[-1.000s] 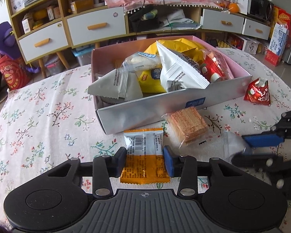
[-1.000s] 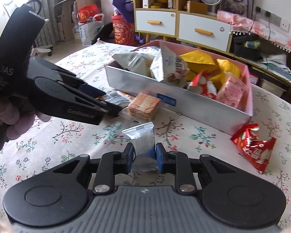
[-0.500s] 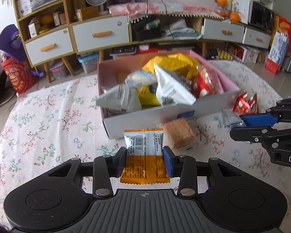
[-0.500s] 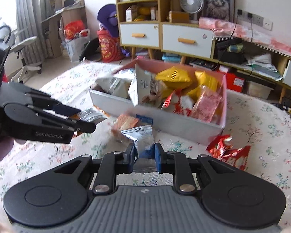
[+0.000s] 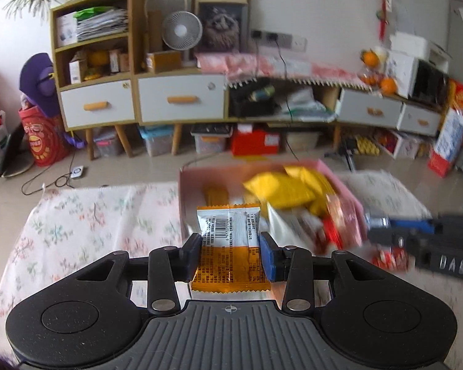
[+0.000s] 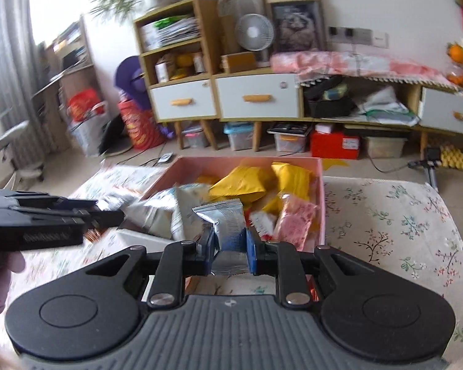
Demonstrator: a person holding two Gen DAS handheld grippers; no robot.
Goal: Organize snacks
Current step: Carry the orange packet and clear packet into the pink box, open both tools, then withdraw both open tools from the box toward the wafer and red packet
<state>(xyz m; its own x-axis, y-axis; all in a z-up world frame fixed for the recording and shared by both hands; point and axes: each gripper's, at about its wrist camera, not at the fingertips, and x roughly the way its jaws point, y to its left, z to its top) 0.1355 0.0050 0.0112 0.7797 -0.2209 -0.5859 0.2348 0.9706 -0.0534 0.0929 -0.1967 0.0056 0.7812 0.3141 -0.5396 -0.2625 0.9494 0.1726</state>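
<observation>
Now the orange and white snack packet point(image 5: 228, 243) is sitting upright between the two pads of the left gripper point(image 5: 230, 254), which is clenching it by its two side edges. Its white half with the barcode is sticking out past the fingertips, and its orange half is reaching back toward the gripper body. This packet is hanging in the air in front of the pink box point(image 5: 339, 182), over its near left part as the left wrist view is showing it.

Meanwhile, the silver snack packet point(image 6: 227, 225) is being squeezed tightly in the right gripper point(image 6: 230, 249), with its crimped top edge rising above the pads. It is also hanging over the near side of the pink box point(image 6: 321, 191).

Inside the box, yellow bags point(image 6: 244, 182), a pink packet point(image 6: 294, 220) and silver-white bags point(image 6: 157, 212) are lying in a loose pile.

Each gripper is showing at the side of the other view, and both are a little blurred. Below them the worktop with the floral cloth point(image 6: 395, 225) is carrying the box.
</observation>
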